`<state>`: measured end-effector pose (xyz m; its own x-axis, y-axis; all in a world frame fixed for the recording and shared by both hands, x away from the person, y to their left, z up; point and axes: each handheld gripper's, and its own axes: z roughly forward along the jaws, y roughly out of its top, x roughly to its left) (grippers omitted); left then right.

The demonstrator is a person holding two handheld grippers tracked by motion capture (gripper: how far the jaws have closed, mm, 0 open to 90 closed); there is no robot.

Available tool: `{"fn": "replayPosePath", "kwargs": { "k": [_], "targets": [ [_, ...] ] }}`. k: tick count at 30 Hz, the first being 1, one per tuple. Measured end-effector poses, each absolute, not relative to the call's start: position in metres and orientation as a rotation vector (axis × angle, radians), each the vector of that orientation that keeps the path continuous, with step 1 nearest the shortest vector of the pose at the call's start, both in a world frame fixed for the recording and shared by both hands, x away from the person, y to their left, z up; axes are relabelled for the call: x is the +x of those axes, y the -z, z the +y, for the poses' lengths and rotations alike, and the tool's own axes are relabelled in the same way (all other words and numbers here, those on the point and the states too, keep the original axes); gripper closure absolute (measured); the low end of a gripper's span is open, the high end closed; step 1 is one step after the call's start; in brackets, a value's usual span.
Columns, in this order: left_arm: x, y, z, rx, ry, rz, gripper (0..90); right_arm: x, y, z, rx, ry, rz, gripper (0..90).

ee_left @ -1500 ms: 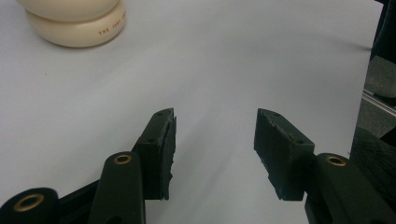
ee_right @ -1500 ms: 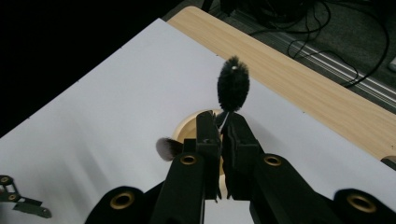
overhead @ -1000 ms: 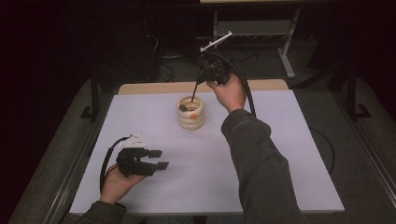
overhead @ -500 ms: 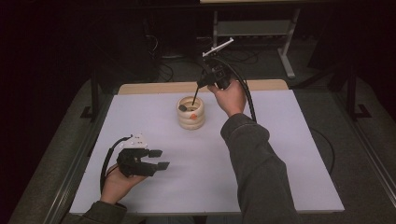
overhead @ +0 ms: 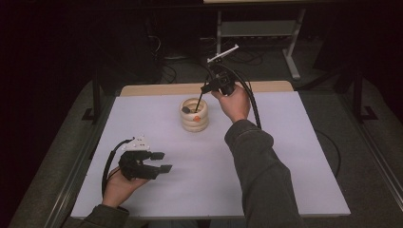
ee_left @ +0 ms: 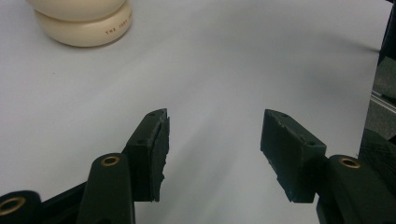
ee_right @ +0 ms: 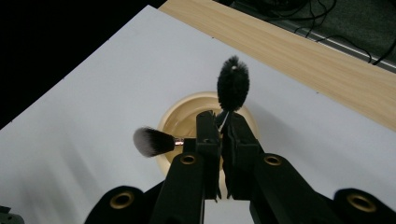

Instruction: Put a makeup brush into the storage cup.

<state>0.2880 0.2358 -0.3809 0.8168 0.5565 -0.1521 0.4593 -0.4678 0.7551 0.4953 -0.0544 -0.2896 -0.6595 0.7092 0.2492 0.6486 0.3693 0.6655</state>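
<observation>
High view first: cream ribbed holder (overhead: 194, 115) standing far-centre on the white table (overhead: 285, 156), right gripper (overhead: 203, 90) poised over its mouth, left gripper (overhead: 160, 161) resting near the front-left corner. Left gripper view: matte black jaws spread wide on nothing, holder's rounded glossy base up top. Right gripper view: jaws clamped on a thin-stemmed fuzzy black brush (ee_right: 232, 87), soft grey-tipped brush (ee_right: 153, 142) leaning from the round holder.

Black bottle brush (ee_right: 232, 88) above cream holder (ee_right: 177, 122)
</observation>
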Motion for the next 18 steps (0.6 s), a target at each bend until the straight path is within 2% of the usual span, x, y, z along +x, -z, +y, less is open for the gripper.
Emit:
{"fn": "replayPosePath", "kwargs": {
  "k": [18],
  "targets": [
    [0.288,0.381,0.236,2.137,-0.14,0.75,40.5,0.496,0.306,-0.052,1.295,-1.175,2.543,84.4]
  ]
}}
